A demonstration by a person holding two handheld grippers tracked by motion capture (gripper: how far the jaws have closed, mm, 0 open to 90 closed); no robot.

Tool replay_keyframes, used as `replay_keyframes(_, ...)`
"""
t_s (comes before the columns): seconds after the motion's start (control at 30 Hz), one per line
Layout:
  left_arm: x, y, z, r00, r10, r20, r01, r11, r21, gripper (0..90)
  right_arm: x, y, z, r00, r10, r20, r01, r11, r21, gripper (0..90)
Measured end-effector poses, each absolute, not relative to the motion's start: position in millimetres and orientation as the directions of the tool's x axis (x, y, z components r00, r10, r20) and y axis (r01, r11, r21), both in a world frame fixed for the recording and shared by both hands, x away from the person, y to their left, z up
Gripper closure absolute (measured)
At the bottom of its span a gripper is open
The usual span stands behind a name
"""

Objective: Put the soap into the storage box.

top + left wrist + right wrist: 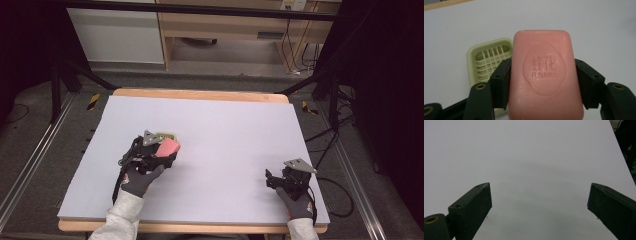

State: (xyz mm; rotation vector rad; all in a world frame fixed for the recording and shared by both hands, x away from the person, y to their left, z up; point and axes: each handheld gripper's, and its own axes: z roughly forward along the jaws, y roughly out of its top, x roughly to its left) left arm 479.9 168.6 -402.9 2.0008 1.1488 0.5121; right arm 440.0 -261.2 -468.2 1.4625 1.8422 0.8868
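Pink soap bar point(545, 75) sits clamped by its long sides in my left gripper point(544, 82), lower centre, above the green soap dish point(489, 60); hard, probably slippery. Right gripper point(539, 205) gapes empty.

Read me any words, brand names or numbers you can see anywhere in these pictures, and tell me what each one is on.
"FLAUHRA": pressed into the face of the pink rounded bar of soap, which the left hand-held gripper clamps between its black jaws.
Above it on the same soap, three embossed Chinese characters; I cannot read them with confidence.
The pale green slotted plastic soap dish carries no text that I can see.
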Motion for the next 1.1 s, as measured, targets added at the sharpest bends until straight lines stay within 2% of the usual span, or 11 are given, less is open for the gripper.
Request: replay_keyframes(1.1, 511, 187, -422, 0.433, 0.901, -0.032, 0.605, -0.264, 0.751, 37.1, 442, -256, -469, -0.21, 0.975, -0.068, 0.566, 0.177, 0.805, 5.8)
